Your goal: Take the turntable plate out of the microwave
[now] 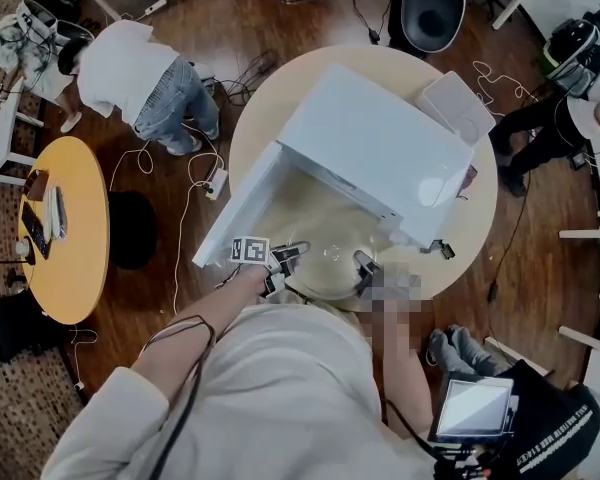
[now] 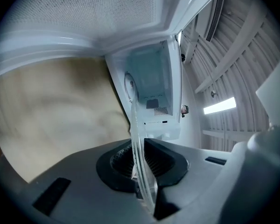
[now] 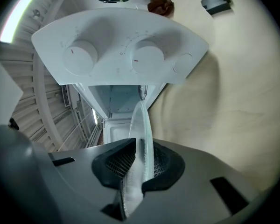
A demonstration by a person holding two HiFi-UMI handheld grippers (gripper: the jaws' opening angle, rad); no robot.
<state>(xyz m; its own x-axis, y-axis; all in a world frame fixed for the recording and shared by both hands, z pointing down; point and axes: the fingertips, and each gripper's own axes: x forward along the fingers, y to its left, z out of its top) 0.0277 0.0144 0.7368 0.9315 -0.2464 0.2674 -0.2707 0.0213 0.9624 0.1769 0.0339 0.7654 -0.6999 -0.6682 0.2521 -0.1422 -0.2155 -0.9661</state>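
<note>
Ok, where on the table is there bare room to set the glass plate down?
Bare tabletop lies right in front of the microwave, between its open door and a small dark object, under the held plate. The far right is crowded by a white box.

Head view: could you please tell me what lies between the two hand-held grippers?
The glass plate spans that gap in the head view, the left hand-held gripper and right hand-held gripper each shut on its rim.
</note>
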